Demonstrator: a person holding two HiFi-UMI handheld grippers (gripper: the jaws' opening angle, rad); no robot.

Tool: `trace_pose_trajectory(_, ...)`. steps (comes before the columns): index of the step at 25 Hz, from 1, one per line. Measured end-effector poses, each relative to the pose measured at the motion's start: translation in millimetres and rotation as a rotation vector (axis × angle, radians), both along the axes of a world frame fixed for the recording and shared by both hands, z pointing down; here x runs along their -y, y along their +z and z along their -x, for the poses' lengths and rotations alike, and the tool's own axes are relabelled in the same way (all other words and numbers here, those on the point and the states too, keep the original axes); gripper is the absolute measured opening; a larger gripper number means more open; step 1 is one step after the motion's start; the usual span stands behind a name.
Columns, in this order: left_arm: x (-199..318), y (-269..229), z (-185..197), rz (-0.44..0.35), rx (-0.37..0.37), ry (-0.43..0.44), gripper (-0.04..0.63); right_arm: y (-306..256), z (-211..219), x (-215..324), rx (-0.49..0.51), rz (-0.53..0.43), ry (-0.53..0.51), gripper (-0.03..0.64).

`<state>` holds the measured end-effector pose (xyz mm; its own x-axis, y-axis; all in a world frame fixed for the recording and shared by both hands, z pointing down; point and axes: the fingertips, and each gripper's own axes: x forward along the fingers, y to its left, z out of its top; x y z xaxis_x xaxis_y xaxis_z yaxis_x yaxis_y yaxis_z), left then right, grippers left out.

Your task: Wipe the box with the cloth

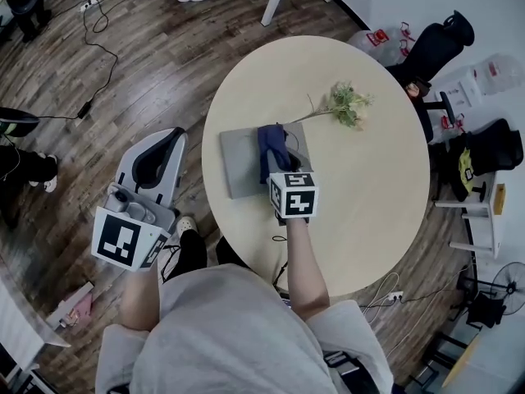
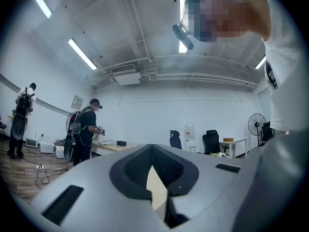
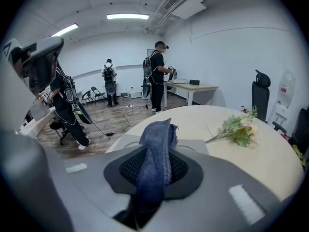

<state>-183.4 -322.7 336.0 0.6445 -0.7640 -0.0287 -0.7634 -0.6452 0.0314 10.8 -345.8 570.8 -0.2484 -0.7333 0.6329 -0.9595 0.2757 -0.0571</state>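
A flat grey box [image 1: 242, 164] lies on the left part of the round beige table [image 1: 369, 203]. A dark blue cloth [image 1: 270, 148] is draped on the box's right half, and my right gripper [image 1: 285, 159] is shut on it from the near side. In the right gripper view the cloth [image 3: 158, 134] rises between the jaws in a fold, with the box [image 3: 192, 145] just behind it. My left gripper [image 1: 168, 139] hangs off the table's left edge over the floor, shut and holding nothing. In the left gripper view it [image 2: 152, 149] points out into the room.
A green plant sprig [image 1: 344, 105] lies on the table beyond the box, to the right. An office chair [image 1: 431, 48], bags and a shelf stand to the right. A cable [image 1: 94, 48] runs across the wooden floor. Other people [image 3: 157, 74] stand by a far desk.
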Motion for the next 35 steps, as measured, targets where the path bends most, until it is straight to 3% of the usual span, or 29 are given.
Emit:
trace_pose_trajectory(6, -6.1, -1.8, 1.4, -0.006, -0.002, -0.001, 0.008, 12.8, 78.0, -26.5, 0.07, 0.046, -0.139, 0.08)
trace_pose_trajectory(12, -9.1, -2.5, 6.7, -0.004, -0.003, -0.01, 0.008, 42.9, 104.1, -35.2, -0.014, 0.102, -0.211, 0.08)
trace_pose_trajectory(35, -15.1, -1.8, -24.8, -0.007, 0.005, 0.035, 0.008, 45.1, -20.0, -32.0, -0.095, 0.06, -0.015, 0.08)
